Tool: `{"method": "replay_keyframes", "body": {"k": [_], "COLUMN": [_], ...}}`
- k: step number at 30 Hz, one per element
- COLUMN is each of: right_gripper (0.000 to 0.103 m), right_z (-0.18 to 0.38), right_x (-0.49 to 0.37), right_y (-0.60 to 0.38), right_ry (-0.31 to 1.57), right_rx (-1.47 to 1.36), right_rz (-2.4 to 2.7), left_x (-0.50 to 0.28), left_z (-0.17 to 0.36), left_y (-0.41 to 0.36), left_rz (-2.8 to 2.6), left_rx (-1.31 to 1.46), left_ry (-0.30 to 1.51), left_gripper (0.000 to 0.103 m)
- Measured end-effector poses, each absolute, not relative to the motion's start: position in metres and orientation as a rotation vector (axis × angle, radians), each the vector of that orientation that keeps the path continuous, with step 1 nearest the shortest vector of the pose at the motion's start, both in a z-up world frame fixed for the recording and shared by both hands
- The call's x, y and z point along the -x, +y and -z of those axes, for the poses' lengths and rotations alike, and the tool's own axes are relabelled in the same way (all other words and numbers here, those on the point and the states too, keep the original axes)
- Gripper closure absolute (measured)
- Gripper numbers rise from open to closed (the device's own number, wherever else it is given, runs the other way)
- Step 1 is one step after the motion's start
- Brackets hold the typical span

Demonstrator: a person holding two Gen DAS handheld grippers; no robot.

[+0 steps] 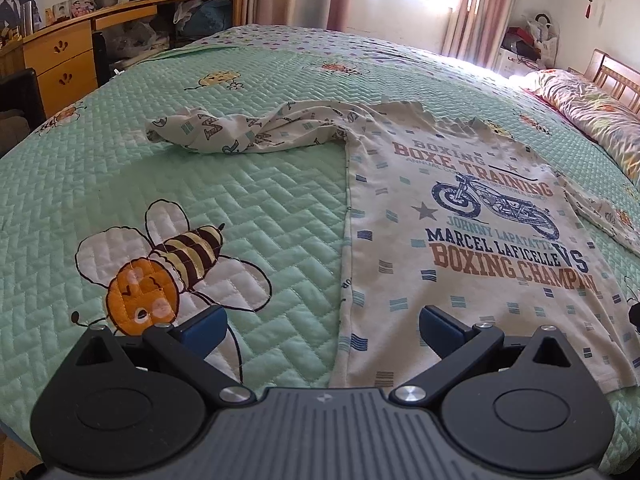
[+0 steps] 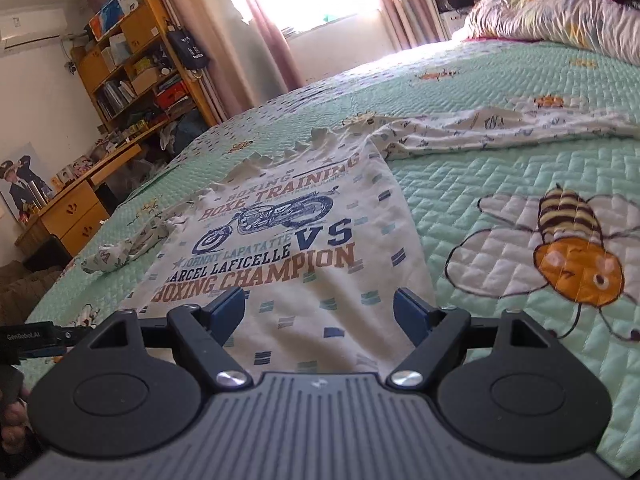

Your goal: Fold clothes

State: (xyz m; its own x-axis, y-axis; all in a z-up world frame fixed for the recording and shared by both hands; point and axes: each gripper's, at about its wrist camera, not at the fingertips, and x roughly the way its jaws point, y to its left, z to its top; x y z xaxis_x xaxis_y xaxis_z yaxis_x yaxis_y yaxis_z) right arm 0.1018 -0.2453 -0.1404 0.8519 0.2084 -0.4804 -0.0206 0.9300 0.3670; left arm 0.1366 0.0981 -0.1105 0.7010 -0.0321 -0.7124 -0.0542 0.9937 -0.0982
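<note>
Ahead of both tongs, flat and print-up on the bee-patterned quilt (image 1: pixel 248 200), lies the long-sleeved shirt (image 1: pixel 460 216), hem nearest, neck farthest, long axis running away from them. One sleeve (image 1: pixel 240 132) trails off bunched to the left; the other sleeve (image 2: pixel 500 128) stretches right. The left gripper (image 1: pixel 322 326) hovers at the hem's left corner, the right gripper (image 2: pixel 320 308) over the hem's right part, each spread wide and holding nothing. Beyond stand a wooden desk (image 1: pixel 60 56), curtains (image 2: pixel 260 32) and a pillow (image 2: pixel 560 12).

Home bedroom, quilted bed (image 1: pixel 248 200), wooden desk (image 1: pixel 60 56)
</note>
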Motion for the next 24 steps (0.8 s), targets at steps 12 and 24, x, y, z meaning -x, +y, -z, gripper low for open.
{"method": "replay_keyframes", "body": {"k": [12,24], "right_gripper": [0.021,0.017], "right_z": [0.168,0.181], "right_x": [-0.128,-0.133], "right_y": [-0.27,-0.272], "right_ry": [0.47,0.452], "right_rx": [-0.331,-0.343], "right_rz": [-0.054,-0.058], "left_x": [-0.207,-0.287], "left_z": [0.093,0.114], "left_y": [0.119,0.197], "left_rz": [0.067,-0.044], "left_rx": [0.277,0.608], "left_ry": [0.802,0.768], "left_gripper": [0.001,0.004]}}
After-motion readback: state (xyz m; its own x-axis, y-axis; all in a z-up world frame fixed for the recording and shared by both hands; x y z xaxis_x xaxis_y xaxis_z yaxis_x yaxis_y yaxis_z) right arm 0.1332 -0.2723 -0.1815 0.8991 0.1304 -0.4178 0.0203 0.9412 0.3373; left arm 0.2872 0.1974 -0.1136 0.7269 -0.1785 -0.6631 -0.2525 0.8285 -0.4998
